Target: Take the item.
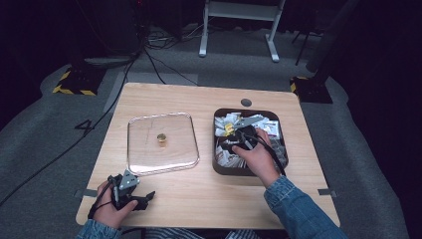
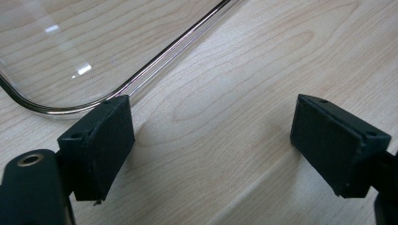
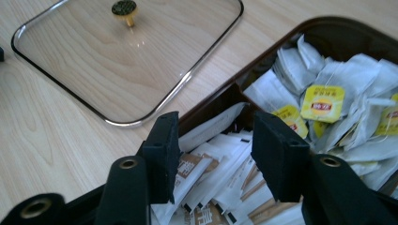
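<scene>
- Looking down from the high view, I have my right gripper (image 1: 243, 138) lowered into the dark box (image 1: 217, 164), which sits at about 3 o'clock from the table's centre. It is packed with sachets (image 1: 225, 155) and tea bags (image 1: 229, 128). The glass lid (image 1: 161, 143) lies flat on the table (image 1: 209, 194) at 9 o'clock from the box, apart from it. My left gripper (image 1: 142, 197) rests idle at 7 o'clock, just below the lid's near corner.
- Checking the left gripper view, its jaws stand wide apart over bare wood with nothing between them; the lid's rim (image 2: 141, 77) curves past at 11 o'clock.
- Turning to the right gripper view, the jaws are parted over the sachets (image 3: 213, 178), nothing pinched yet. Yellow-tagged tea bags (image 3: 322, 104) lie at 2 o'clock, the lid (image 3: 117, 61) at 10 o'clock.
- I judge this the picking step: next I need to dip a little, centre one sachet between the pads and close gently so only one comes up.
</scene>
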`<control>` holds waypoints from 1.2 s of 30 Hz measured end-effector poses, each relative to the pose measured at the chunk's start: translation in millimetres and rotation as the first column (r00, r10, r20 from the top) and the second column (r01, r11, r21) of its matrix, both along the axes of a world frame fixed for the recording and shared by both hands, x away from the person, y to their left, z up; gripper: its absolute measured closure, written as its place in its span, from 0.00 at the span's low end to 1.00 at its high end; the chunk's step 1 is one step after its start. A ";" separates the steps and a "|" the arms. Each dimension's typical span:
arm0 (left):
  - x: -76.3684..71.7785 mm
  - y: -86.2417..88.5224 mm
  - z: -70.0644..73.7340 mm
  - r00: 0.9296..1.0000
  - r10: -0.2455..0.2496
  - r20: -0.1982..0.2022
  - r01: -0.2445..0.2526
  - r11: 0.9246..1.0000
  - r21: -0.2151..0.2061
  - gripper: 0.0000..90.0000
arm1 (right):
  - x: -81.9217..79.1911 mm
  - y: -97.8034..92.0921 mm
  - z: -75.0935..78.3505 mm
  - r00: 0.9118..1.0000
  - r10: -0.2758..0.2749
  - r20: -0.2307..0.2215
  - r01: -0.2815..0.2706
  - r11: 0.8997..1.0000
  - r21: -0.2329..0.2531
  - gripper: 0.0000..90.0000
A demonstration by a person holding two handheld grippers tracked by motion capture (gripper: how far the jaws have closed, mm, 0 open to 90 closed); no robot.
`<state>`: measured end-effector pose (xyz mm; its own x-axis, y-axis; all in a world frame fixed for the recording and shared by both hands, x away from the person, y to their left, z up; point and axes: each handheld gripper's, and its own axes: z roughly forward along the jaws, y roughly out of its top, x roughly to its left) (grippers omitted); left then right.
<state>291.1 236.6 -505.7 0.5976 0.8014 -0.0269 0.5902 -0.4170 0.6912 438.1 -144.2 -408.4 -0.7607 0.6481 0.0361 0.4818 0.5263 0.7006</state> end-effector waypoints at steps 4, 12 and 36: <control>0.3 0.0 0.2 1.000 -0.002 -0.003 0.002 1.000 0.001 0.16 | -1.3 0.0 -13.2 0.999 -0.001 -0.036 0.001 1.000 -0.016 0.54; 0.3 0.0 0.2 1.000 -0.002 -0.003 0.002 1.000 0.002 0.16 | -5.6 5.1 -27.3 0.997 0.032 -0.076 -0.035 0.999 -0.034 0.62; 0.2 -0.1 0.2 1.000 -0.002 -0.003 0.002 1.000 0.002 0.16 | -15.7 13.8 -31.5 0.992 0.083 -0.090 -0.084 0.996 -0.005 0.96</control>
<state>291.3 236.5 -505.5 0.5991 0.8002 -0.0271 0.5913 -0.4194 0.6888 422.4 -130.4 -439.9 -0.8060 0.5831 0.1012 0.4965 0.5731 0.6520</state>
